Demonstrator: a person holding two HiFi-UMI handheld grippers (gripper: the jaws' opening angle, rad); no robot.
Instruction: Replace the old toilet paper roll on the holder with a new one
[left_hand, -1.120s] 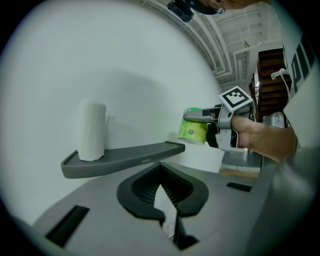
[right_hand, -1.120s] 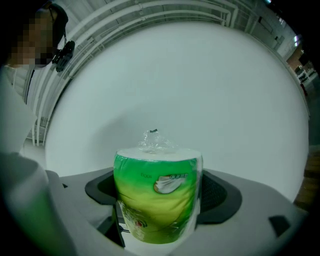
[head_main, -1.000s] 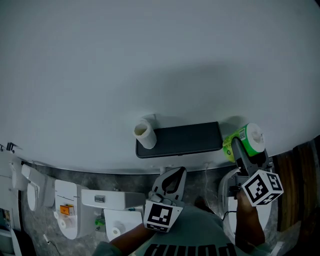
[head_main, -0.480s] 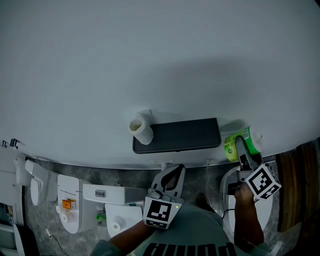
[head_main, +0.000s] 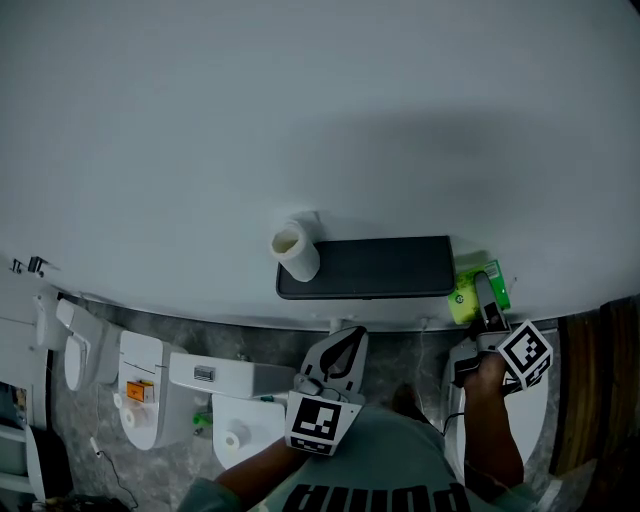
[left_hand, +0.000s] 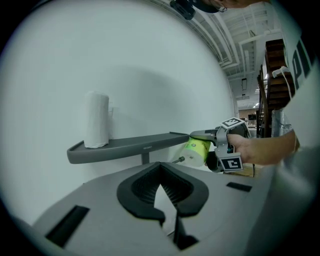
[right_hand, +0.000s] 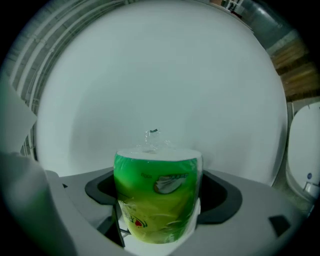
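My right gripper (head_main: 487, 300) fingers pinch the new green film-wrapped toilet paper roll (right_hand: 156, 197) at its sides, beside the dark grey wall shelf (head_main: 370, 268). It is probably light, soft and slippery. My left gripper (head_main: 348, 342) fingers are pressed together, empty.

White roll (head_main: 297, 252) upright on dark shelf (head_main: 380, 268), green-wrapped roll (right_hand: 157, 195) clamped beside it

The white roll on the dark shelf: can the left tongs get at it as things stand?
Probably yes. The left tongs are empty, nothing stands between them and the white roll on the shelf's left end, and the right tongs hold the green roll beyond the other end.
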